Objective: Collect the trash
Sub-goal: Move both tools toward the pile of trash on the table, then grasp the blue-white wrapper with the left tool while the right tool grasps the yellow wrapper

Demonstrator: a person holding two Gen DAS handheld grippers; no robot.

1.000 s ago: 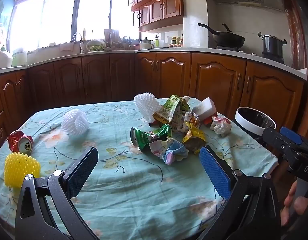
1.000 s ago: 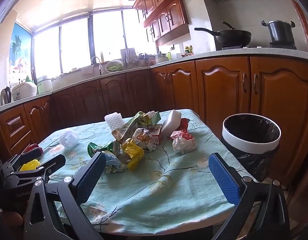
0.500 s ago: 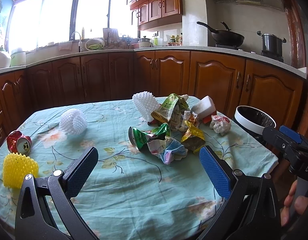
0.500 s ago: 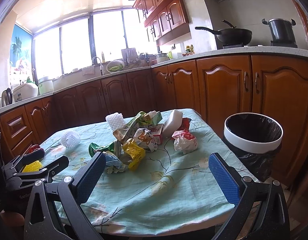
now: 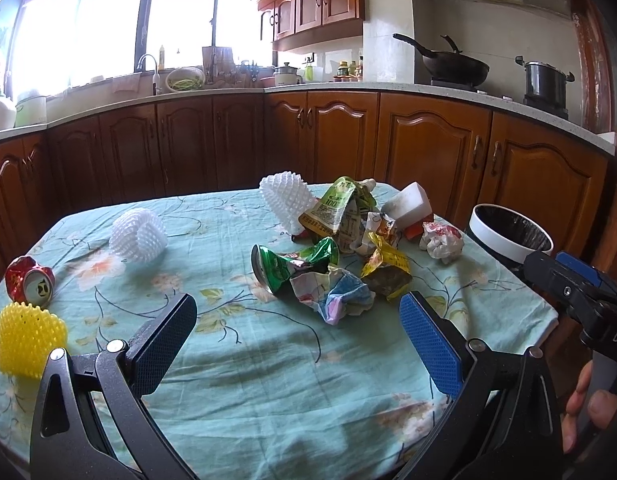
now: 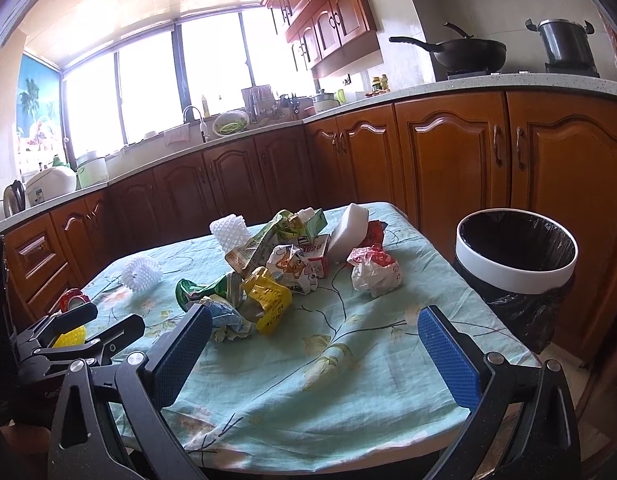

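Both hand-held tools, the left tool (image 5: 298, 338) and the right tool (image 6: 314, 340), hover wide open and empty over the near edge of a cloth-covered worktop (image 5: 268, 360). A heap of crumpled wrappers (image 6: 276, 268) sits mid-worktop, a crushed red can (image 5: 30, 284) at its left end. A black-lined bin (image 6: 516, 256) stands just beside the right edge.
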